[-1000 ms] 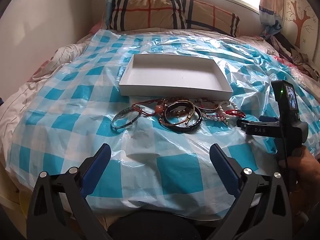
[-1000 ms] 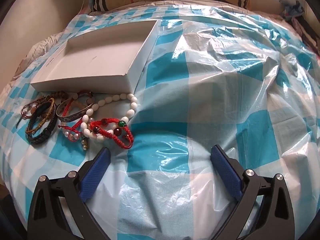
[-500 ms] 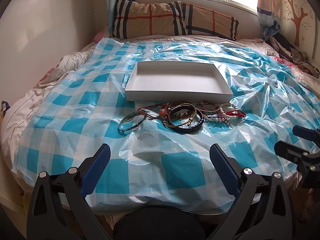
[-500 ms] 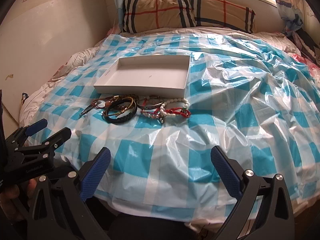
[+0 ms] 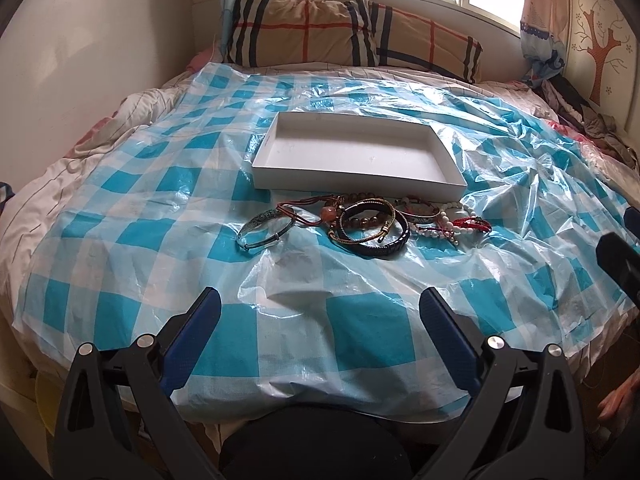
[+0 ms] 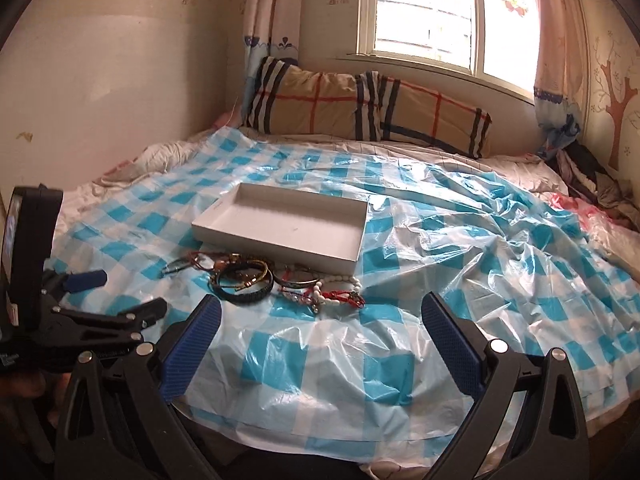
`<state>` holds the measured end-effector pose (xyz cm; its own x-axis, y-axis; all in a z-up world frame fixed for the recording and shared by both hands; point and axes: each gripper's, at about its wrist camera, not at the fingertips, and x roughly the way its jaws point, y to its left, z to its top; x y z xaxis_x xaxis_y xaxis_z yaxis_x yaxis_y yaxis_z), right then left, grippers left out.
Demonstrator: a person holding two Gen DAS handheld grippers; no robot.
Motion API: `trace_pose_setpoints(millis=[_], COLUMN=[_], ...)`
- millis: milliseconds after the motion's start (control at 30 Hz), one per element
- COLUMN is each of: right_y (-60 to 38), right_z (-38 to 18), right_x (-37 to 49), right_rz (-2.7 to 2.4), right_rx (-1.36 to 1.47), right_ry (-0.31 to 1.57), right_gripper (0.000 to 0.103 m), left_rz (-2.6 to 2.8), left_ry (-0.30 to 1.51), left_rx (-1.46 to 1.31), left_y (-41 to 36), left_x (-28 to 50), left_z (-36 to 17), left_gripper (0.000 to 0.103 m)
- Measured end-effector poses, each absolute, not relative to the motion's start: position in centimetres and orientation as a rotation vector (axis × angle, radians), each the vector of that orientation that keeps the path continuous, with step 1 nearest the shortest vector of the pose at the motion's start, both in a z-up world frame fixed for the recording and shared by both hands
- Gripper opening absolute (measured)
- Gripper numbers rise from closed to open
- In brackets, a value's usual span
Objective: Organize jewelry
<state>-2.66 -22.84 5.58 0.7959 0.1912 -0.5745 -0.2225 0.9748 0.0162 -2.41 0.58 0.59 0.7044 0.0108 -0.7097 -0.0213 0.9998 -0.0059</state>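
Observation:
A shallow white tray (image 5: pixel 264 152) (image 6: pixel 224 232) lies empty on the blue checked plastic sheet. Just in front of it lies a heap of bracelets: a silver bangle (image 5: pixel 262 232), a dark braided bangle (image 5: pixel 384 240) (image 6: pixel 244 294), a brown bead bracelet, white pearl beads (image 5: pixel 440 232) (image 6: pixel 340 280) and a red cord bracelet (image 5: pixel 474 223) (image 6: pixel 344 298). My left gripper (image 5: pixel 320 336) is open and empty, held back at the bed's near edge. My right gripper (image 6: pixel 320 340) is open and empty, also pulled back. The left gripper also shows at the left of the right wrist view (image 6: pixel 116 296).
The plastic sheet (image 5: pixel 360 332) covers a bed. A plaid pillow (image 5: pixel 352 36) lies at the head under a window. A wall runs along the left. Clothes (image 6: pixel 596 180) are piled at the far right. The right gripper's tip (image 5: pixel 618 256) shows at the right edge.
Both grippers have pulled back and up from the bracelets toward the near edge of the bed. Both stay open and empty. The jewelry and tray have not moved.

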Motion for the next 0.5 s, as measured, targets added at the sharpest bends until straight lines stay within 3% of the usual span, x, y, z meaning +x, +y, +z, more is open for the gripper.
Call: trace_pose_setpoints(millis=[200,500], right_y=[-23.0,-21.7], right_z=[2.8,0.6], right_x=[-2.0,-1.9], right_rz=[0.255,0.251], right_rx=[0.025,-0.033], right_ry=[0.818,0.848], right_gripper=[0.096,0.096], left_rz=[0.024,0.028], left_ry=[0.785,0.801], left_rx=[-0.012,-0.013], left_y=[0.4,0.5], left_x=[-2.6,-2.3], left_z=[0.5,0.4], left_gripper=[0.095,0.095])
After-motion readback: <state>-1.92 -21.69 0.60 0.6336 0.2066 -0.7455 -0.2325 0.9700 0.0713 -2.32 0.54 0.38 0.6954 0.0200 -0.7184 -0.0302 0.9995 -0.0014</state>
